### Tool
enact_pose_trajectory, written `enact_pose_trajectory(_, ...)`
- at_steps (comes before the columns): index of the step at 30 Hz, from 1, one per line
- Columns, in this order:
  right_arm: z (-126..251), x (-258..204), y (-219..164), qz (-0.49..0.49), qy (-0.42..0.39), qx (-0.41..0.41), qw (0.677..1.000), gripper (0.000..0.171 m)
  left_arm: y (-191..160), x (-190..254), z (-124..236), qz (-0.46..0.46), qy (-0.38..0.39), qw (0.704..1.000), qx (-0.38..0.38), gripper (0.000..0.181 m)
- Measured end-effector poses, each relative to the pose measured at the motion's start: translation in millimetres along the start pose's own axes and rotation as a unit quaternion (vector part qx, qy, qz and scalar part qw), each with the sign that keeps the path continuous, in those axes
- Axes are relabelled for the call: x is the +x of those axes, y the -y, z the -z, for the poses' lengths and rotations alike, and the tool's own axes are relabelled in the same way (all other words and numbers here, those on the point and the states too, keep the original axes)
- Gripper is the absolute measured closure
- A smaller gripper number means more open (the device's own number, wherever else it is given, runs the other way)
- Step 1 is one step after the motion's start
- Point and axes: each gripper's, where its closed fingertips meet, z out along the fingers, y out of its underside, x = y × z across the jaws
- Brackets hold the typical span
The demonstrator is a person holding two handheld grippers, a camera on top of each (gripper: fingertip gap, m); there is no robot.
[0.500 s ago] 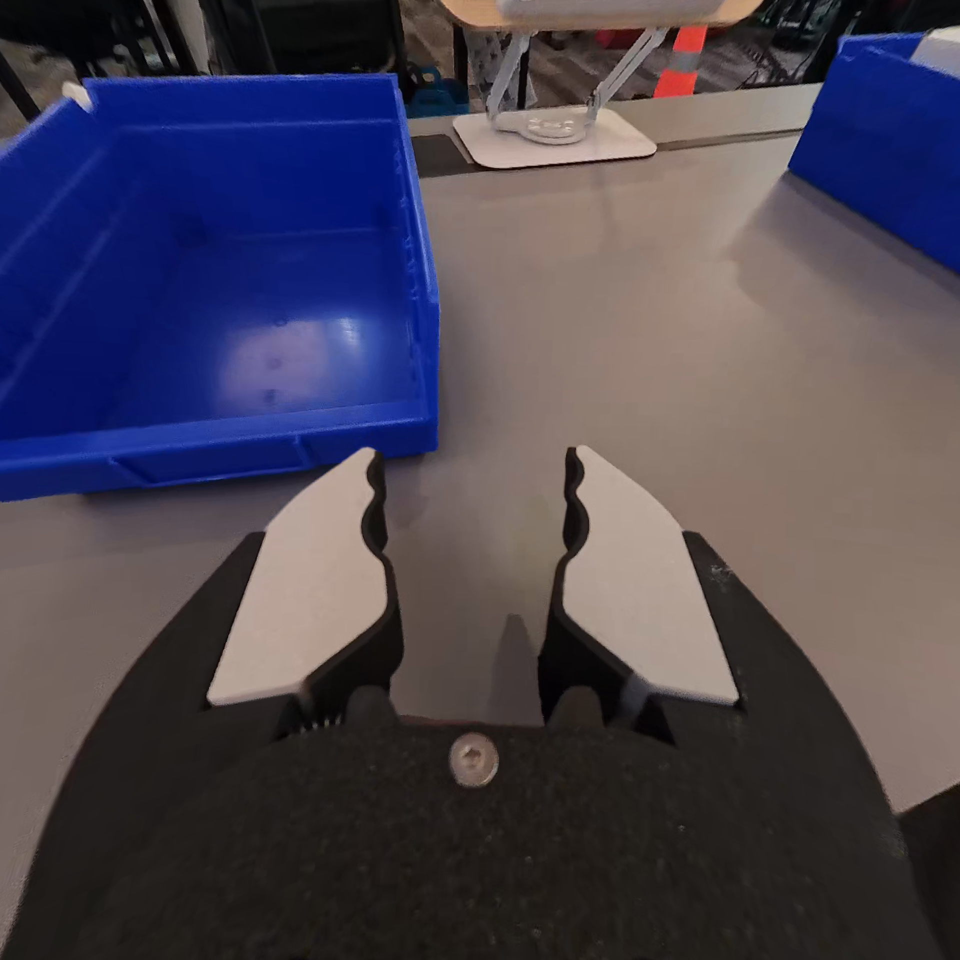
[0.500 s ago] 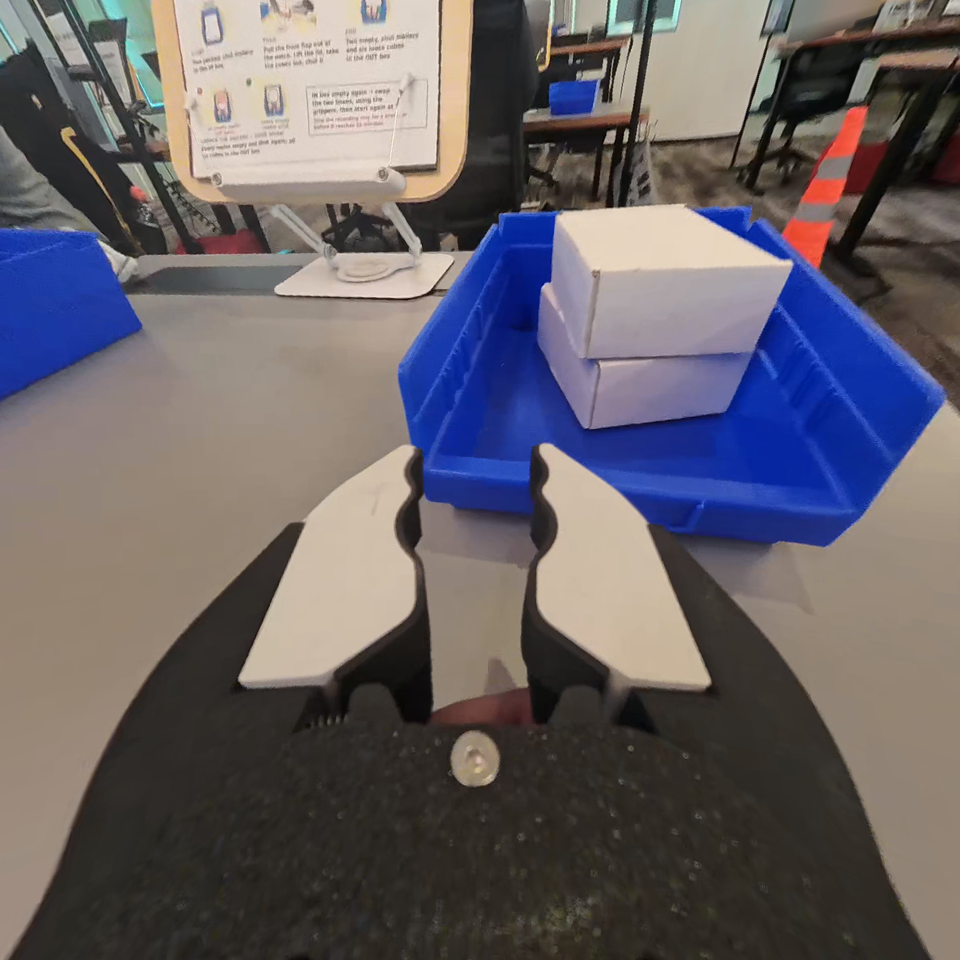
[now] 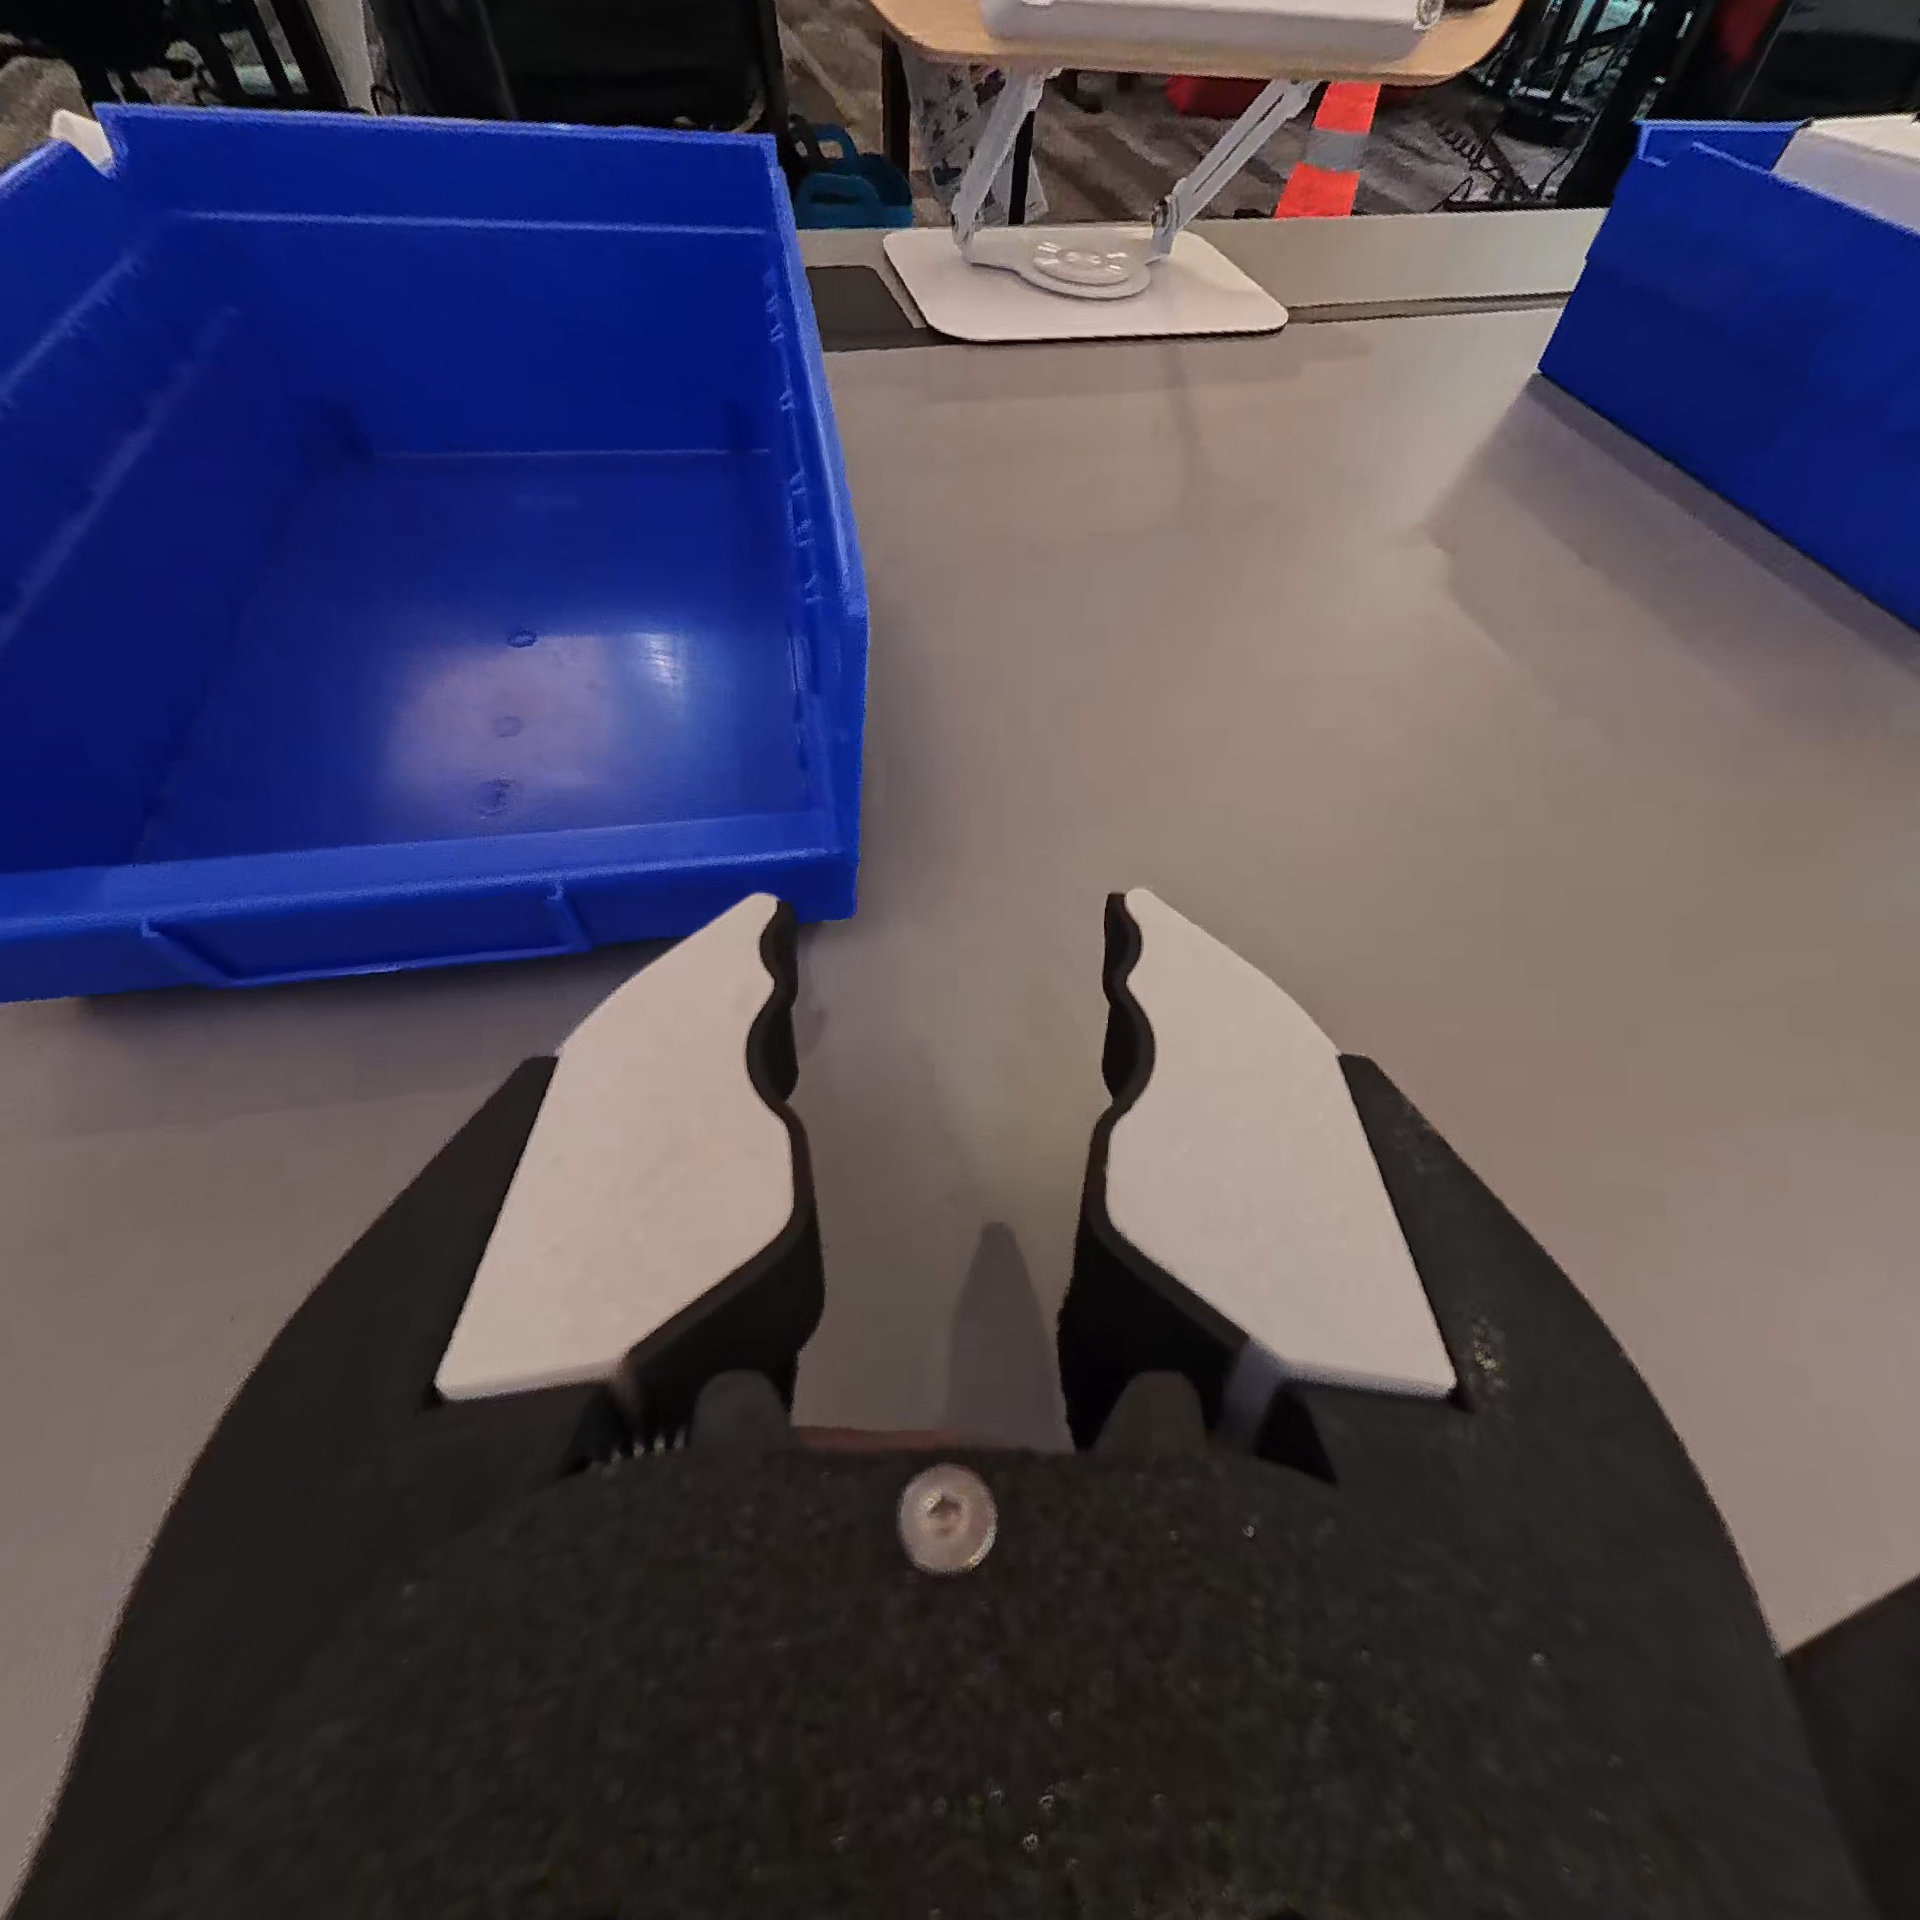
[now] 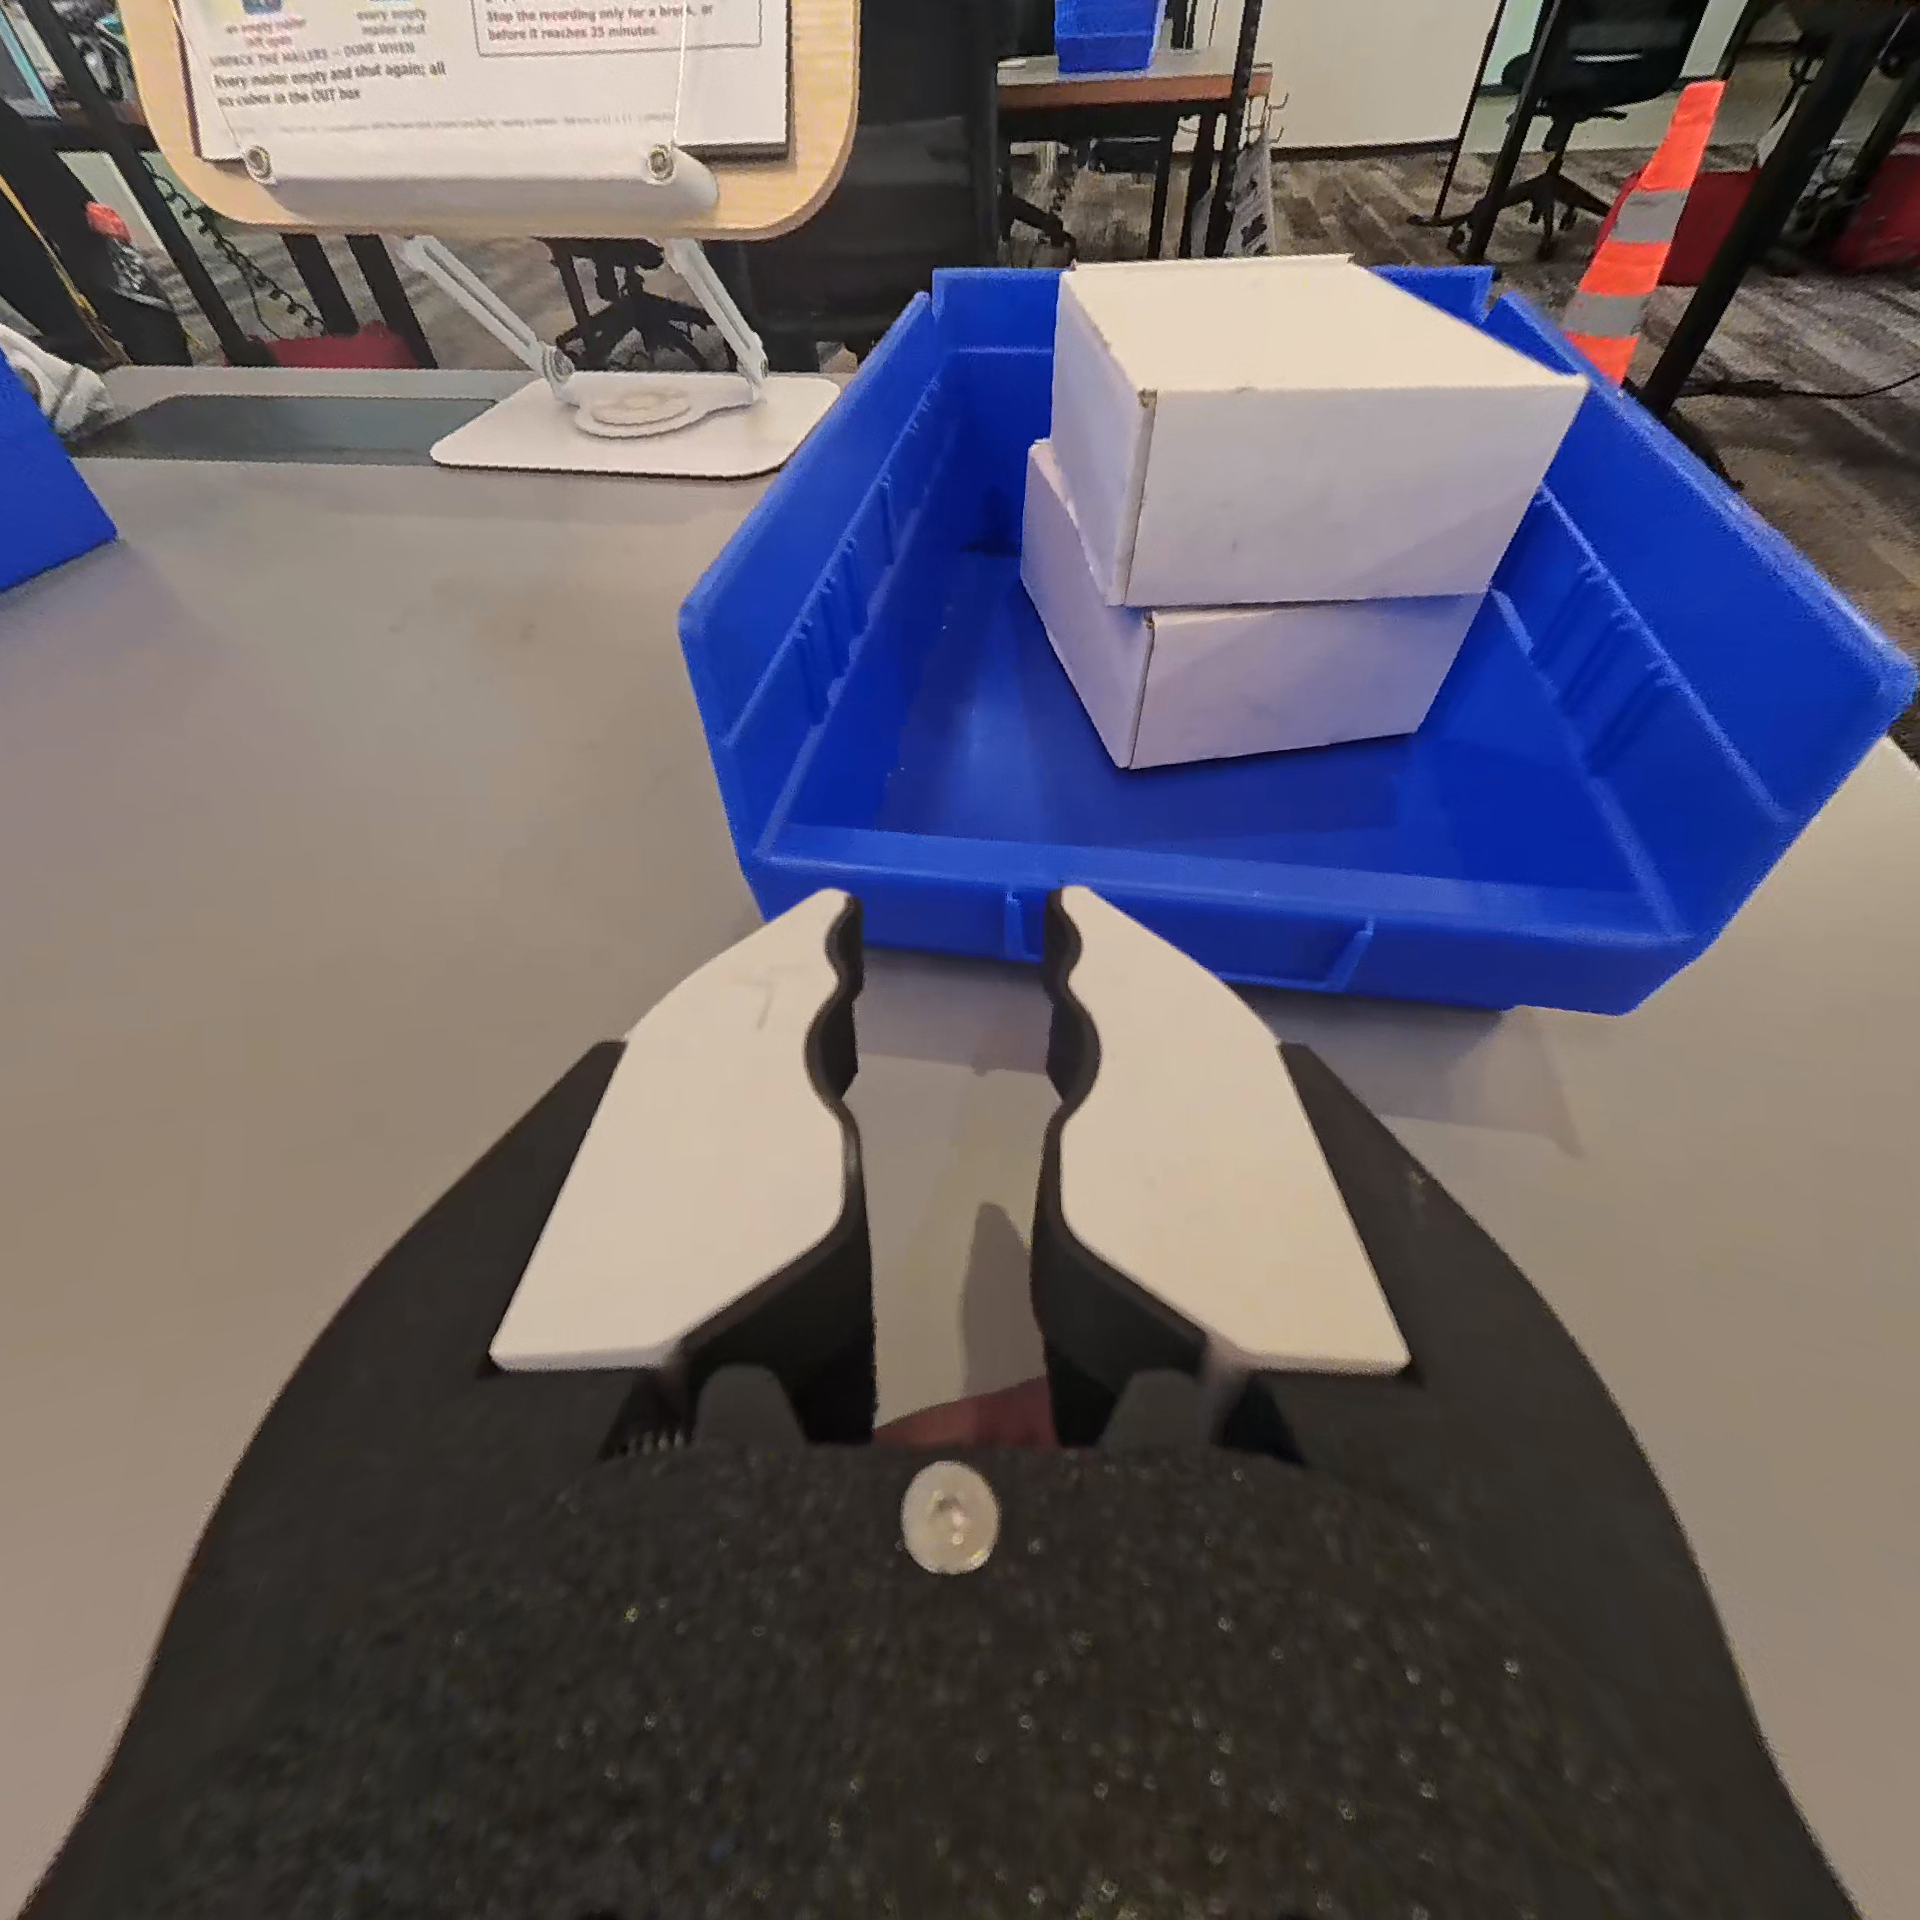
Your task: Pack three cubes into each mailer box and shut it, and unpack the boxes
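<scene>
White mailers, an upper box [image 4: 1309, 436] stacked on a lower box [image 4: 1278, 675], both shut, are seen in the right bin [image 4: 1195, 935] just ahead of the right gripper [image 4: 951, 935], whose jaws are parted narrowly and hold nothing. Ahead and left of the widely parted, empty left gripper [image 3: 945, 935], the left bin [image 3: 436, 914] is seen bare. No cubes are seen, so whether packing is done or unpacking remains cannot be told.

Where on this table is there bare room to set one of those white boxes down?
The grey tabletop is bare between the empty blue plastic bin and the other blue bin. That bin's near floor is free too; its far end is crowded by two stacked white cardboard mailer boxes.
</scene>
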Motion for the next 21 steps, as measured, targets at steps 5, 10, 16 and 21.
enact_pose_trajectory(5, 3.1, 3.2, -0.4, 0.009, -0.009, 0.001, 1.000, 0.140, -1.1, -3.1, 0.0, 0.009, 0.002, 1.000, -0.003, 0.126)
enact_pose_trajectory(10, 4.0, 1.3, -2.1, 0.005, -0.003, -0.002, 1.000, 0.140, -1.0, -2.8, 1.5, 0.011, 0.001, 1.000, -0.002, 0.127)
enact_pose_trajectory(16, 1.7, -0.8, -2.6, 0.011, 0.001, -0.004, 1.000, 0.139, -4.1, -2.3, -1.3, 0.003, 0.003, 1.000, -0.011, 0.127)
enact_pose_trajectory(21, 0.5, -1.4, -3.9, 0.016, -0.001, -0.008, 1.000, 0.139, -4.3, -1.0, -2.3, 0.006, -0.001, 1.000, -0.012, 0.127)
